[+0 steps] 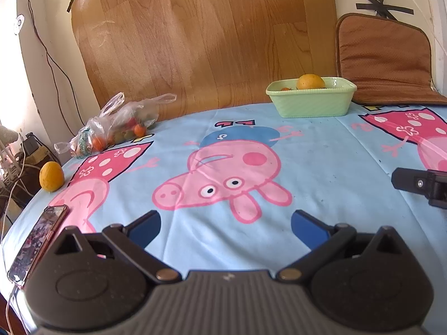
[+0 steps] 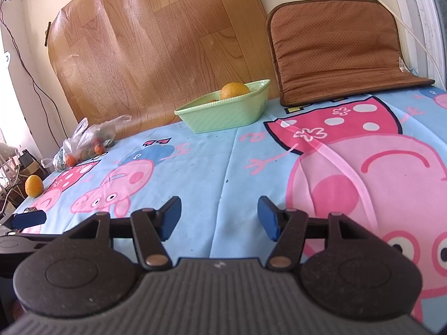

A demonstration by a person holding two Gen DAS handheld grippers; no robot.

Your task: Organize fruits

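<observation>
A pale green bowl stands at the far side of the cartoon-print tablecloth with an orange and a smaller fruit in it. It shows in the right wrist view too, with the orange. A loose orange sits at the table's left edge. A clear plastic bag of small fruits lies at the far left. My left gripper is open and empty over the cloth. My right gripper is open and empty.
A phone lies at the near left edge beside my left gripper. A brown cushion leans on the wall at the far right, and a wood-print sheet behind the table. Cables hang off the left side.
</observation>
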